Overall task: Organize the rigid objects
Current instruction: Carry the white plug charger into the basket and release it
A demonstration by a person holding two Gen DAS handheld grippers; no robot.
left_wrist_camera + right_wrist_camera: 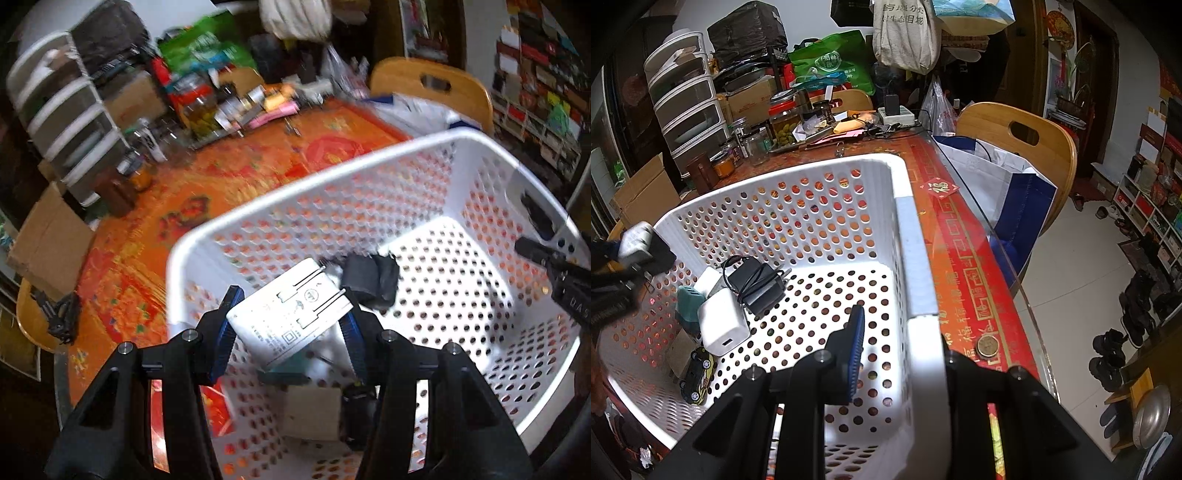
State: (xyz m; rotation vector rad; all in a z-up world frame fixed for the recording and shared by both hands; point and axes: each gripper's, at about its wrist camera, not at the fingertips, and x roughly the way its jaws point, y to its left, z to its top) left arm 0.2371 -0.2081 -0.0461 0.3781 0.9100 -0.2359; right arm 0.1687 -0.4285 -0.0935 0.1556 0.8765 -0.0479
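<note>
Left of the white perforated basket (369,155), on the orange tabletop (229,177): jars, a drawer unit, a cardboard box.

Item 1, above the basket's left end: left gripper (290,314), jaws clamped on a white charger block (291,306), its long axis running across the jaws, tilted. Judged ready for release straight down; this hand was the nearer to the pile.

Item 2, on the basket floor below the block: black adapter with wound cord (757,284), white cube charger (722,325), teal piece (689,301), toy car (698,376). These lay in the drop path.

Item 3, at the basket's right wall: right gripper (897,354), jaws nearly together, clamped on the rim (916,258), steadying the basket.

Right of the basket: a coin (988,347), a wooden chair (1034,147).
</note>
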